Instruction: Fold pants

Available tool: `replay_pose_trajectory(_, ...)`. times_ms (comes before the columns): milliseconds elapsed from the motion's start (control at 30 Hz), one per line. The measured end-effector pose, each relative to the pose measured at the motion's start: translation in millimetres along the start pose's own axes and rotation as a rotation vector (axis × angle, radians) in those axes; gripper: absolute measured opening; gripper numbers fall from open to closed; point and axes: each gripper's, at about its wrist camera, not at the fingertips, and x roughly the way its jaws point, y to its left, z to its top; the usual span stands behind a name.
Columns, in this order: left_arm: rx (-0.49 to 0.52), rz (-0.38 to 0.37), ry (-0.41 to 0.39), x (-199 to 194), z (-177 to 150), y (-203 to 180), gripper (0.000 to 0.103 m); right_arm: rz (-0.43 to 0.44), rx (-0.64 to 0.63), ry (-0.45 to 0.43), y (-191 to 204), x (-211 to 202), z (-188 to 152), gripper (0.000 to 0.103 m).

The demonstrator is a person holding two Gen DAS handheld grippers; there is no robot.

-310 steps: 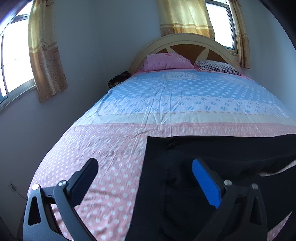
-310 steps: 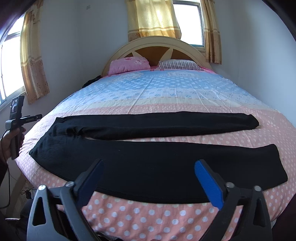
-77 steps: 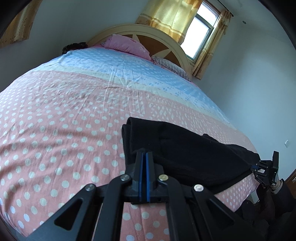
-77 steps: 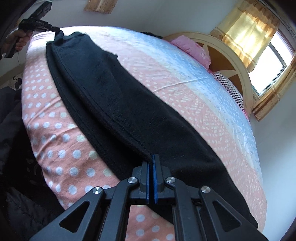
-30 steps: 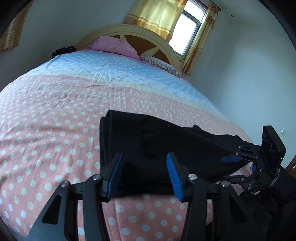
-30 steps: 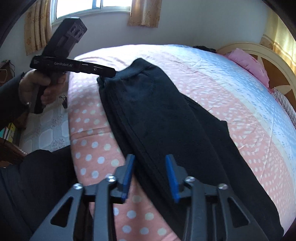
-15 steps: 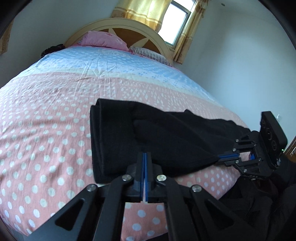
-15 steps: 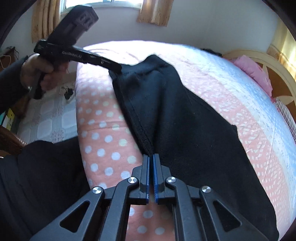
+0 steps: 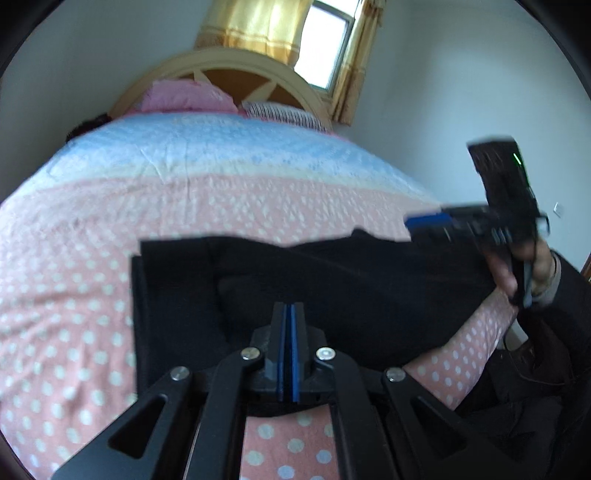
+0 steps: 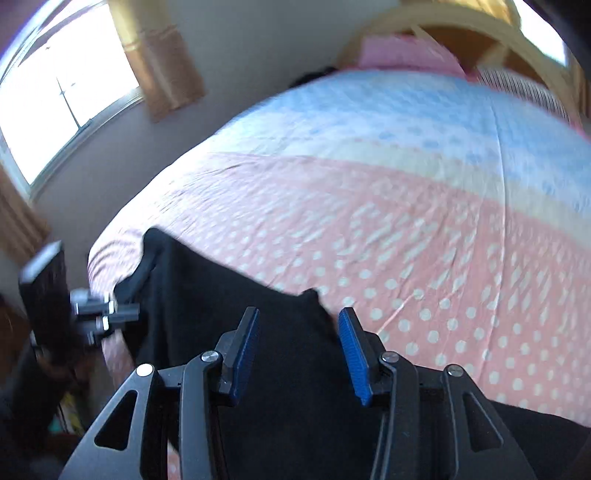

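The black pants (image 10: 295,424) run under the frame of the right gripper (image 10: 298,325) and out past the lower edge, so their near end is hidden. The whole right wrist view is smeared by motion blur. In the left wrist view the left gripper (image 9: 287,314) covers the pants' near hem.

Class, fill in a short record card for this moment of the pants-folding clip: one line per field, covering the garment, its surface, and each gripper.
garment: black pants, lying in layers on the bed
surface: bedspread, pink with white dots, blue band nearer the headboard
left gripper: shut on the near edge of the pants
right gripper: open, over the pants, gripping nothing
background: pink pillow, striped pillow, yellow curtains
image quality: both views blurred
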Motion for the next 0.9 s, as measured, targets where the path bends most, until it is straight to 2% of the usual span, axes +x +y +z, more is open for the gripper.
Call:
replay_pose_trajectory(67, 0.009, 0.008, 0.095, 13.7, -12.7, 1.1, 0.002, 0.047, 0.092, 0.048, -14.8, 19.1, 7.7, 0.046)
replay_pose_trajectory(133, -0.023, -0.024, 0.084, 7.1, -18.0, 7.0, 0.003, 0.093, 0.173, 0.077, -25.4, 39.0, 13.4, 0.046)
replay_pose_trajectory(200, -0.081, -0.063, 0.107, 2.6, -18.2, 16.7, 0.004, 0.135, 0.222, 0.104, -30.9, 53.4, 15.7, 0.023)
replay_pose_trajectory(233, -0.077, -0.069, 0.115, 0.0, -18.9, 17.7, 0.004, 0.153, 0.240, 0.109, -30.7, 54.5, 14.7, 0.007)
replay_pose_trajectory(300, -0.023, -0.045, 0.123, -3.7, -22.8, 11.5, 0.004, 0.158, 0.257, 0.087, -29.3, 52.0, 13.1, 0.006)
replay_pose_trajectory(400, 0.011, -0.030, 0.132, -11.9, -26.3, 8.8, 0.005, 0.172, 0.265, -0.015, -29.3, 28.5, 16.4, 0.004)
replay_pose_trajectory(467, 0.013, -0.030, 0.133, -15.0, -26.5, 9.0, 0.005, 0.131, 0.273, -0.049, -32.0, 21.3, 18.1, 0.003)
replay_pose_trajectory(633, 0.005, -0.029, 0.123, -13.4, -26.1, 9.5, 0.005, 0.011, 0.277, 0.005, -43.7, 47.7, 10.9, 0.000)
replay_pose_trajectory(767, -0.020, -0.008, 0.099, -15.7, -17.7, 11.8, 0.006, 0.045, 0.283, -0.008, -46.0, 46.0, 8.8, 0.001)
replay_pose_trajectory(833, 0.004, 0.043, 0.035, -27.5, -8.1, 10.6, 0.015, 0.039, 0.245, -0.037, -38.4, 32.1, 11.2, 0.003)
replay_pose_trajectory(867, 0.001, 0.056, 0.001, -33.1, -3.2, 11.6, 0.028, 0.015, 0.217, -0.052, -31.5, 27.1, 12.8, 0.003)
replay_pose_trajectory(900, -0.009, 0.066, -0.035, -38.1, 0.9, 14.1, 0.048, 0.000, 0.189, -0.065, -22.2, 20.3, 14.1, 0.004)
